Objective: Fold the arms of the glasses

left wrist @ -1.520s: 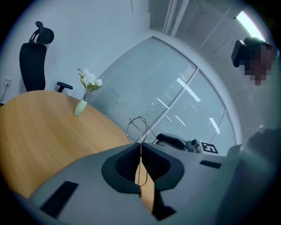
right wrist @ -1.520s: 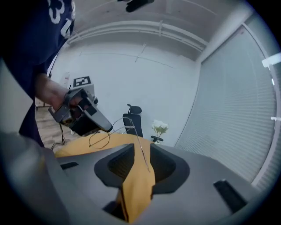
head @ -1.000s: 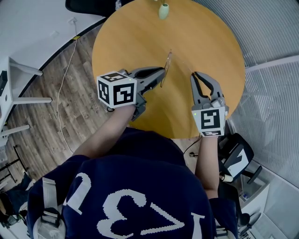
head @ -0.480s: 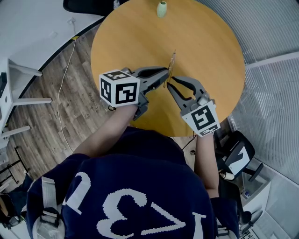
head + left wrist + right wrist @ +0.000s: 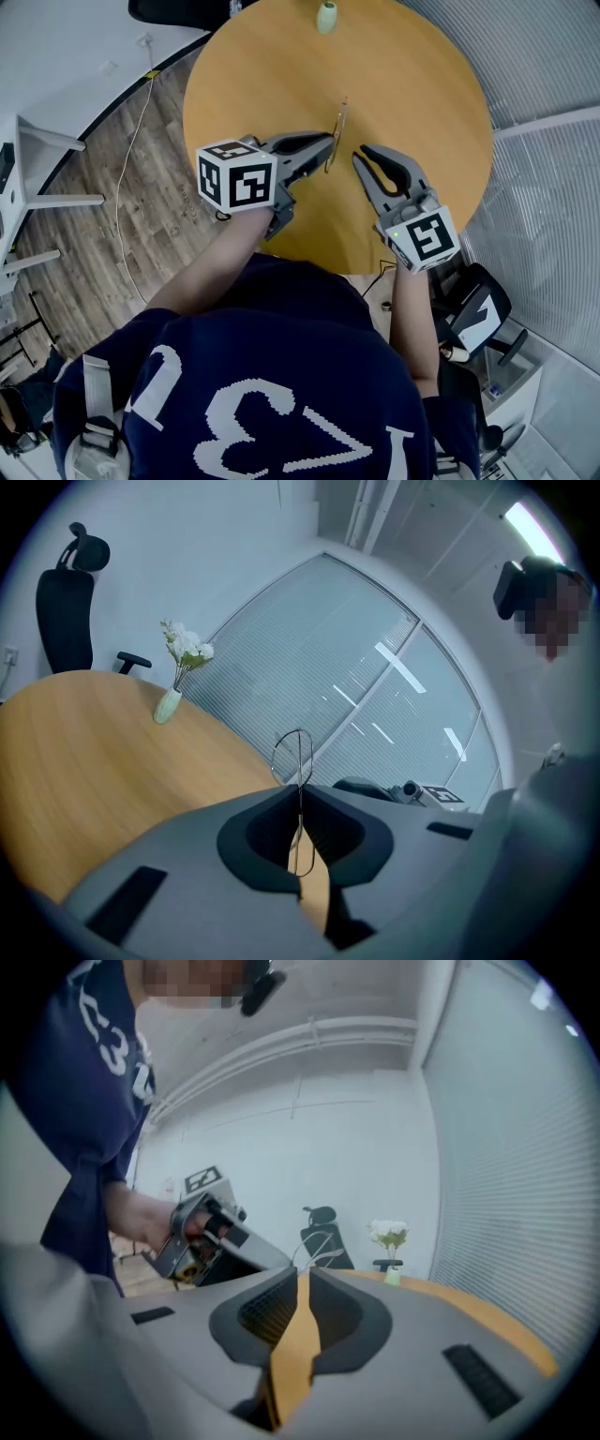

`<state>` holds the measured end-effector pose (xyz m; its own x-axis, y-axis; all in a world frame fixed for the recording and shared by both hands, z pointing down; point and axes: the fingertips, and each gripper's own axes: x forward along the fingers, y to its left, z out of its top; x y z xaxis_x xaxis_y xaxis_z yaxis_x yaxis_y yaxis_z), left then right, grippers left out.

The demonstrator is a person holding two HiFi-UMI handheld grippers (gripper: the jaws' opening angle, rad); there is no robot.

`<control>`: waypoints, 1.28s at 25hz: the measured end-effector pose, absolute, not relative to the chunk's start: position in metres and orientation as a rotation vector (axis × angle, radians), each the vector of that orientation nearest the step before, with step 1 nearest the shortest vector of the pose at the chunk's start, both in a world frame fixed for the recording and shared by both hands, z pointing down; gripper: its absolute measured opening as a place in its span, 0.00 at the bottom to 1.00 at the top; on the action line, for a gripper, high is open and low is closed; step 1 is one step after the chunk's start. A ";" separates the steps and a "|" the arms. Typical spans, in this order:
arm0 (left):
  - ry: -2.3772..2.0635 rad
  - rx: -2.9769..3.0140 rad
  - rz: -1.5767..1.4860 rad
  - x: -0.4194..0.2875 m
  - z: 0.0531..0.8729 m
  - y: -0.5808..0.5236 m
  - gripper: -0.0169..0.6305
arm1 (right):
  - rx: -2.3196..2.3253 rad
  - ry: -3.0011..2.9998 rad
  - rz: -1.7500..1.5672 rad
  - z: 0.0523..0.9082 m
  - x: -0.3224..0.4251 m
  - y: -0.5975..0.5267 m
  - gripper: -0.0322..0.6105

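Thin wire-framed glasses stand on edge above the round wooden table. My left gripper is shut on their frame; in the left gripper view a wire lens loop sticks up from between its closed jaws. My right gripper is just right of the glasses, angled toward them and not touching. Its jaws have just been closing and stand slightly apart with nothing between them. In the right gripper view the glasses show at the left gripper's tip.
A small vase of white flowers stands at the table's far edge. A black office chair is behind the table. Another chair sits low on the right. The table's near edge lies under my hands.
The right gripper swung left from the table's right side toward the glasses, rolling as it went, then drew back slightly. Its jaws widened, then narrowed. The left gripper and glasses stayed still.
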<state>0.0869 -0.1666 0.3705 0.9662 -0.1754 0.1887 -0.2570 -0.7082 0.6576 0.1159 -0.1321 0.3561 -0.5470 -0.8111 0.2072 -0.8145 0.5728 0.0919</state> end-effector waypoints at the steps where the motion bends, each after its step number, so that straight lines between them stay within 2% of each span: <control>1: -0.307 2.372 0.143 0.086 0.371 -0.168 0.06 | 1.447 -2.614 0.050 0.349 0.128 -0.132 0.13; 7: -0.348 2.341 0.118 0.080 0.377 -0.177 0.06 | 1.931 -2.605 0.063 0.326 0.180 -0.127 0.10; 16: -0.415 2.335 0.194 0.080 0.408 -0.187 0.06 | 1.954 -2.537 0.083 0.341 0.183 -0.124 0.10; 26: -0.495 2.221 0.478 0.081 0.520 -0.196 0.06 | 1.946 -2.522 0.231 0.377 0.187 -0.128 0.10; 32: -0.547 2.259 0.790 0.078 0.570 -0.203 0.06 | 1.963 -2.504 0.302 0.393 0.193 -0.127 0.10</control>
<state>0.0776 -0.2028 0.5698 0.7282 -0.1597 0.6665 -0.5677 -0.6854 0.4561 0.1933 -0.1275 0.3935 -0.2447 -0.9668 0.0732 -0.9565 0.2284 -0.1815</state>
